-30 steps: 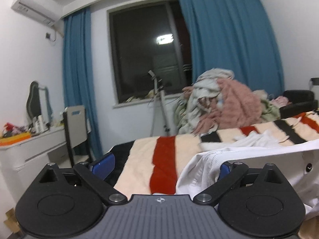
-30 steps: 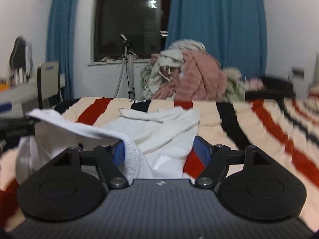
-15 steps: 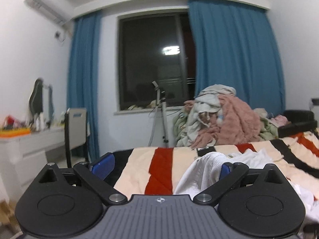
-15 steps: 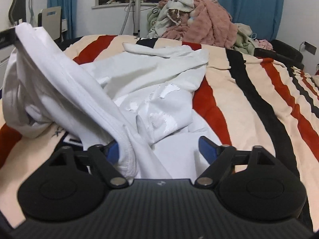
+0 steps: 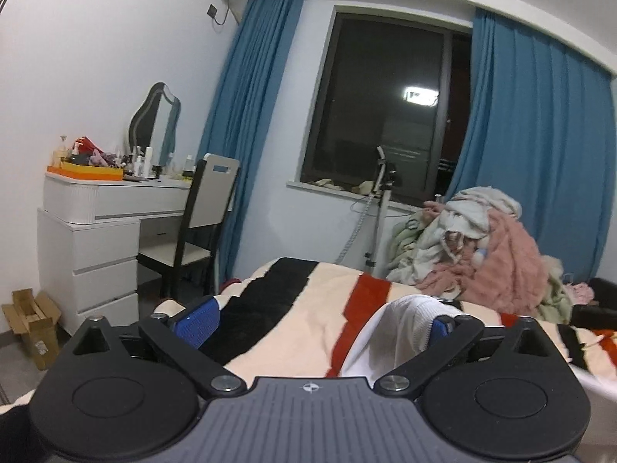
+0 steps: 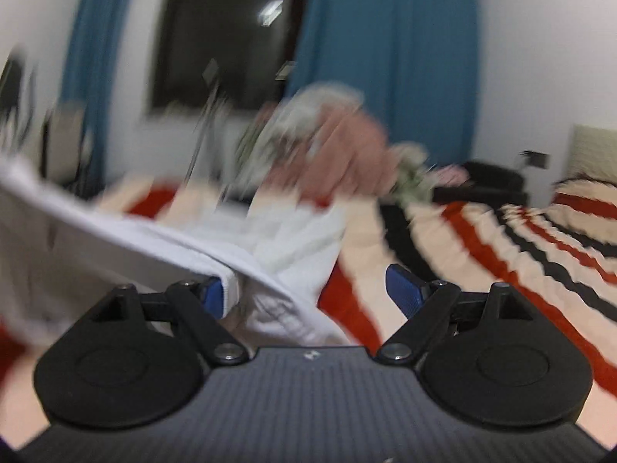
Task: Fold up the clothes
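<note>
A white garment (image 5: 401, 332) with a ribbed hem hangs over the right finger of my left gripper (image 5: 320, 324), whose jaws stand wide apart and open. In the right wrist view, which is motion-blurred, the same white garment (image 6: 115, 239) stretches from the left edge to the left finger of my right gripper (image 6: 308, 293), and the rest lies bunched on the bed beyond. That gripper's jaws are also wide apart, with cloth draped against only the left pad. Below both lies the striped blanket (image 5: 300, 316) (image 6: 501, 250) in cream, red and black.
A heap of clothes (image 5: 482, 250) sits at the bed's far end by the blue curtains. A white dresser (image 5: 88, 239), a chair (image 5: 204, 208) and a cardboard box (image 5: 31, 324) stand to the left. A metal stand (image 5: 380, 200) is under the window.
The left view has swung left, and the garment hem is bunched tighter on its right finger. The right view has tilted up from the bed and gone blurred, with the garment now pulled taut.
</note>
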`<action>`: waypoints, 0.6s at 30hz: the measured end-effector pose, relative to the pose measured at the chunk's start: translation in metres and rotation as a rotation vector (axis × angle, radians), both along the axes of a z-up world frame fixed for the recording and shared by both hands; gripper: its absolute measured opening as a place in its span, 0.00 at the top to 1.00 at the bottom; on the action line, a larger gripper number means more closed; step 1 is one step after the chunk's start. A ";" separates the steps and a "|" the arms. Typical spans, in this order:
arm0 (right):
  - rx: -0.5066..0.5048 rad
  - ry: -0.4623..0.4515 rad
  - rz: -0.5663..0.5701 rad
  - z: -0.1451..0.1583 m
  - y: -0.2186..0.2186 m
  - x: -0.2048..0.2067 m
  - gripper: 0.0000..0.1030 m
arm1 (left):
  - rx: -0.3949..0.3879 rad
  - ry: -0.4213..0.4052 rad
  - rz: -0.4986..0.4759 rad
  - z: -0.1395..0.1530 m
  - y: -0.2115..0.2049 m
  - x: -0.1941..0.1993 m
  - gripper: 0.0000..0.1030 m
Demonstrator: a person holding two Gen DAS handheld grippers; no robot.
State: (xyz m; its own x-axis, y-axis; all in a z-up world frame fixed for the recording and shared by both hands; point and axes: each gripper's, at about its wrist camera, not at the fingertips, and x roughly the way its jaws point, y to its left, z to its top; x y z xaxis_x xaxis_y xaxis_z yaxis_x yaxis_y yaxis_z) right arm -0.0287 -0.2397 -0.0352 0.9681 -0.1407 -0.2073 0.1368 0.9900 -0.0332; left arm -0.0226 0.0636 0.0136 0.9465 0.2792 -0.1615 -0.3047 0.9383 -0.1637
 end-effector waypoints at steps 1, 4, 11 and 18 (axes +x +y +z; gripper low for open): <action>0.013 -0.026 -0.023 0.002 -0.004 -0.003 0.18 | 0.009 -0.007 -0.010 0.002 -0.002 -0.008 0.00; 0.032 -0.048 -0.075 0.004 -0.009 -0.013 0.18 | 0.031 -0.014 -0.013 0.003 -0.014 -0.031 0.00; 0.099 -0.102 -0.079 0.030 -0.015 -0.039 0.18 | -0.017 0.004 0.016 0.007 -0.015 -0.068 0.00; 0.107 -0.253 -0.025 0.129 -0.027 -0.062 0.18 | 0.024 -0.149 0.011 0.098 -0.027 -0.101 0.00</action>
